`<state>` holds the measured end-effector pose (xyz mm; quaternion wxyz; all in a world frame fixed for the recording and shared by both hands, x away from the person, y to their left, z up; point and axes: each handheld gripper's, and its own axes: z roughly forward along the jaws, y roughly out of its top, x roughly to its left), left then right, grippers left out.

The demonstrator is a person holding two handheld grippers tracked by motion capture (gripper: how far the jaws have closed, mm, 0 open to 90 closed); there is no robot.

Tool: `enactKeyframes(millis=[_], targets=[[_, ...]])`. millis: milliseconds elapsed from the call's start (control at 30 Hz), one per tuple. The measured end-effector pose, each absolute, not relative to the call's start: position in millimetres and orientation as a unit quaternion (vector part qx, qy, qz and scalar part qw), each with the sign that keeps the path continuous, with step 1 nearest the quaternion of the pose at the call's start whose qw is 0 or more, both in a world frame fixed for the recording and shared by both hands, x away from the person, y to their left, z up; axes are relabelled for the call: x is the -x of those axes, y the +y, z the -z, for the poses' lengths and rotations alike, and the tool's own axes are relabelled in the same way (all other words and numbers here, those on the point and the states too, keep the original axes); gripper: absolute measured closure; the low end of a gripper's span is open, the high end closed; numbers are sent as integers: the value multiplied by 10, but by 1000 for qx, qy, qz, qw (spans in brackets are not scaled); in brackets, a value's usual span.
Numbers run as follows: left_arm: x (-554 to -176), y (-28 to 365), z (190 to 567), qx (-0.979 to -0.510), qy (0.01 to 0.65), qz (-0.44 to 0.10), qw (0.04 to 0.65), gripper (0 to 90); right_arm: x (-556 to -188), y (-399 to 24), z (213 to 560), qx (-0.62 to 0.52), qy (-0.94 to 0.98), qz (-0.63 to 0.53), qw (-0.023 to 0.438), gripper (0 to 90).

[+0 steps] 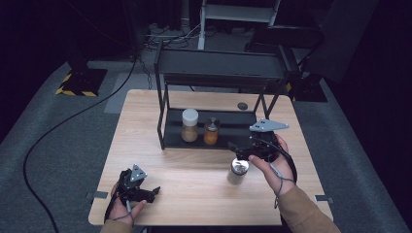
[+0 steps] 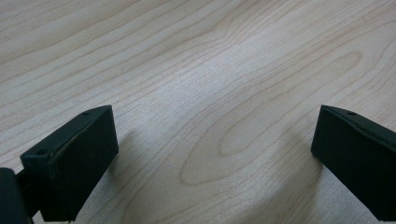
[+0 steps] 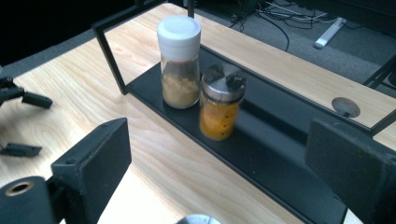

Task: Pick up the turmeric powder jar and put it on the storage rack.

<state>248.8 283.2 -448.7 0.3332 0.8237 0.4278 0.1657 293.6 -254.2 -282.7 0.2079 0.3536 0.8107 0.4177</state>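
Wood table [image 1: 194, 170]: steel-lid jar [image 1: 238, 171] upright by R claw [image 1: 239, 148].

Three spice jars: one white-capped jar [image 1: 190, 125] and one metal-capped orange jar [image 1: 211, 131] on the lower shelf, and one metal-capped jar [image 1: 237, 171] on the table. One black two-tier rack [image 1: 221, 68]; one wooden table [image 1: 194, 184]. Two handheld grippers: left gripper [image 1: 151, 192], right gripper [image 1: 232, 146].

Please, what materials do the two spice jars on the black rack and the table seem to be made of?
White-capped jar: a clear body, glass or plastic, since the powder shows through; the matte white cap looks plastic.
Orange jar: the same clear body; its shiny grey lid reflects light, so probably brushed metal.
Table: pale wood grain with a smooth, slightly glossy finish, perhaps laminate.
Rack: thin matte black bars, likely painted metal.
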Motion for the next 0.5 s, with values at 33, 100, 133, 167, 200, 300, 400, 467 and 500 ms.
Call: enactKeyframes(millis=[33, 100, 133, 167, 200, 300, 400, 467, 500], targets=[[-2487, 2831, 4486, -824, 428, -166, 333, 4, -2917, -2542, 2837, -352, 812, -416, 210, 74], [-2487, 2831, 4486, -824, 428, -166, 333, 5, -2884, -2549, 2858, -349, 814, -415, 210, 74], [-2487, 2831, 4486, -824, 428, -166, 333, 4, -2868, -2554, 2870, -348, 814, -415, 210, 74], [-2487, 2831, 4487, -824, 428, -166, 333, 5, -2852, -2557, 2881, -348, 814, -415, 210, 74], [-2487, 2831, 4487, -824, 428, -166, 333, 5, -2837, -2562, 2896, -347, 814, -415, 211, 74], [-2487, 2832, 4488, -824, 428, -166, 333, 5, -2794, -2578, 2958, -347, 814, -414, 211, 73], [-2487, 2832, 4488, -823, 428, -166, 333, 4, -2770, -2596, 3042, -350, 815, -412, 210, 73], [-2487, 2832, 4488, -823, 429, -166, 333, 4, -2769, -2616, 3107, -353, 815, -411, 206, 72], [-2487, 2831, 4488, -823, 429, -166, 333, 5, -2768, -2624, 3146, -355, 816, -408, 205, 72]])
